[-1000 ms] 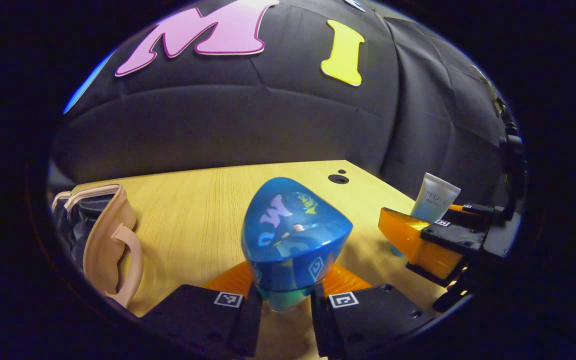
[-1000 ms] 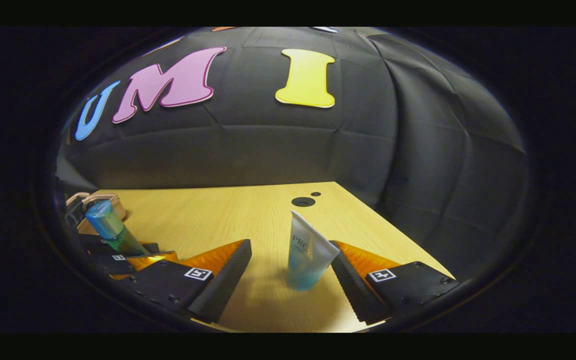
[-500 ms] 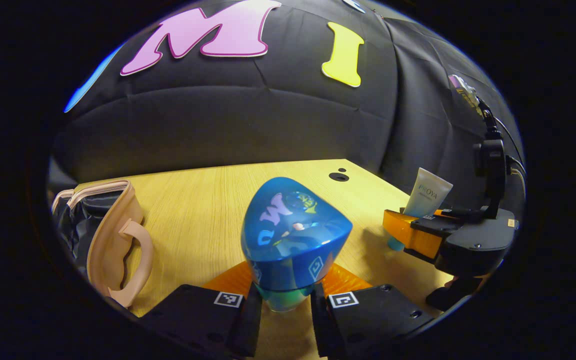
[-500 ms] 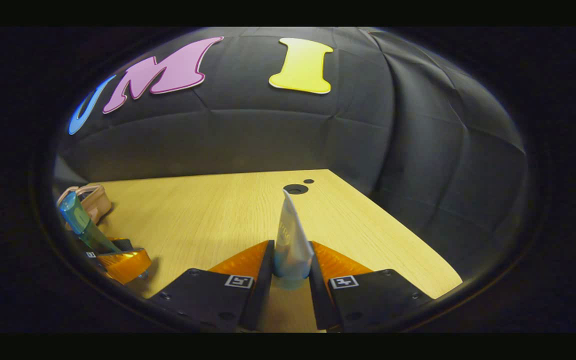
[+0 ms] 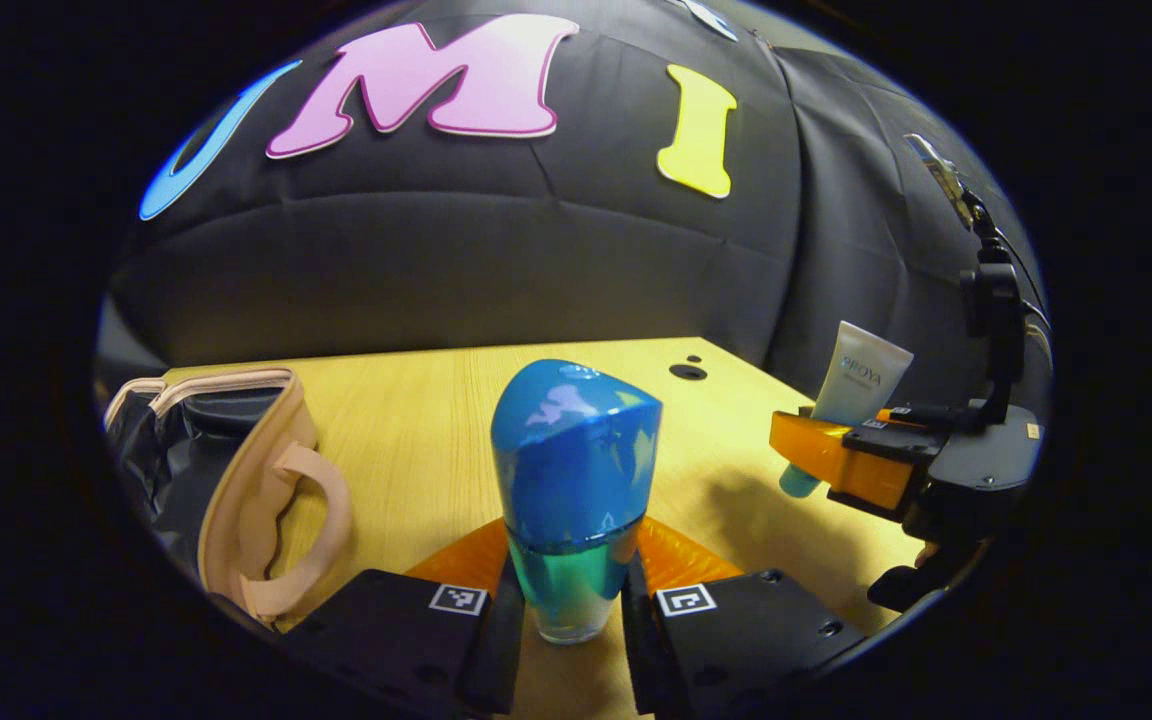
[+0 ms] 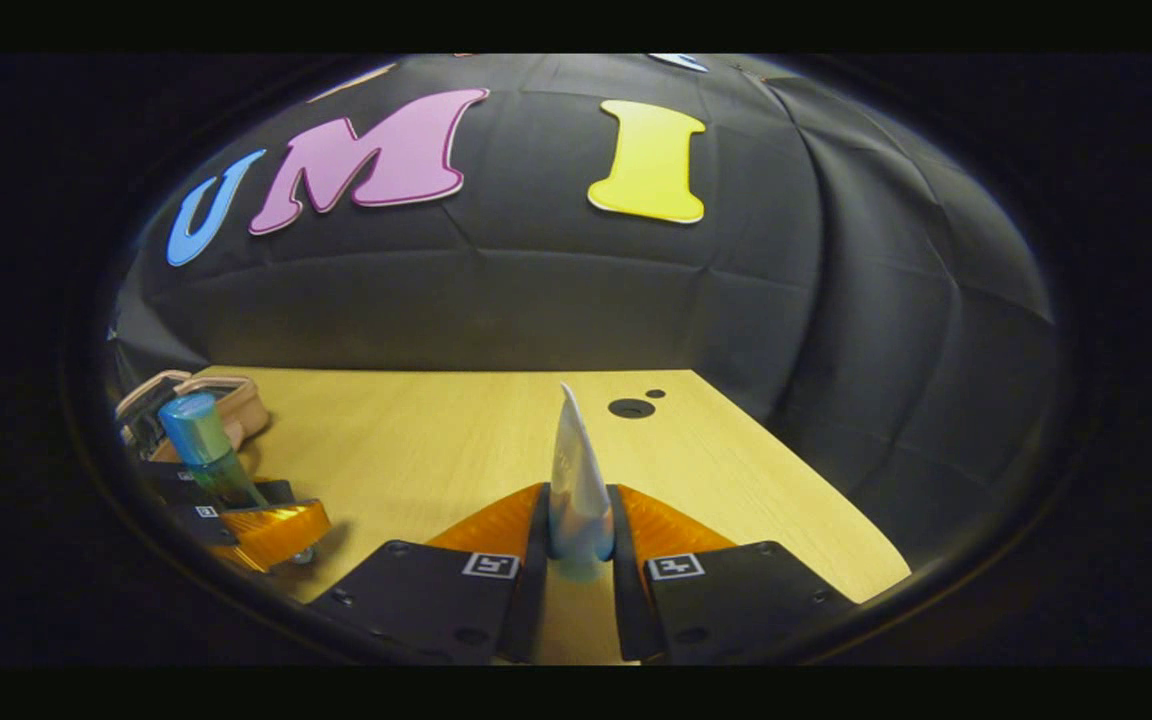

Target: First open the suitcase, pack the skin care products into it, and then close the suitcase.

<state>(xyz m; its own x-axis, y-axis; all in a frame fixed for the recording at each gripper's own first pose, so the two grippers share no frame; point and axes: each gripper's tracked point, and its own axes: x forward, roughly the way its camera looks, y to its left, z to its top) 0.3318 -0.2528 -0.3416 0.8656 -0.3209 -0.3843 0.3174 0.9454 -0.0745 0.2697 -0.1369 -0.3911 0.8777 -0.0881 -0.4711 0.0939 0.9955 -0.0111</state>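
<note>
A blue-capped bottle (image 5: pixel 573 480) with green liquid stands upright between my left gripper's (image 5: pixel 573 610) fingers, which are shut on its lower body; it is lifted a little off the wooden table (image 5: pixel 406 420). My right gripper (image 6: pixel 576 545) is shut on a white and blue tube (image 6: pixel 576 480), held upright with its crimped end up. In the left gripper view the tube (image 5: pixel 861 375) and the right gripper (image 5: pixel 851 465) appear at the right. The open pink suitcase (image 5: pixel 236 470) with dark lining lies at the left. In the right gripper view the bottle (image 6: pixel 198 440) and suitcase (image 6: pixel 186 400) sit far left.
A round cable hole (image 6: pixel 629 407) is in the table near its far right corner. The table's right edge (image 6: pixel 796 480) runs close to the right gripper. Black cloth wall stands behind the table.
The left gripper has tilted the bottle upright and raised it. The right gripper, open around the tube a second ago, has shut on it and lifted slightly.
</note>
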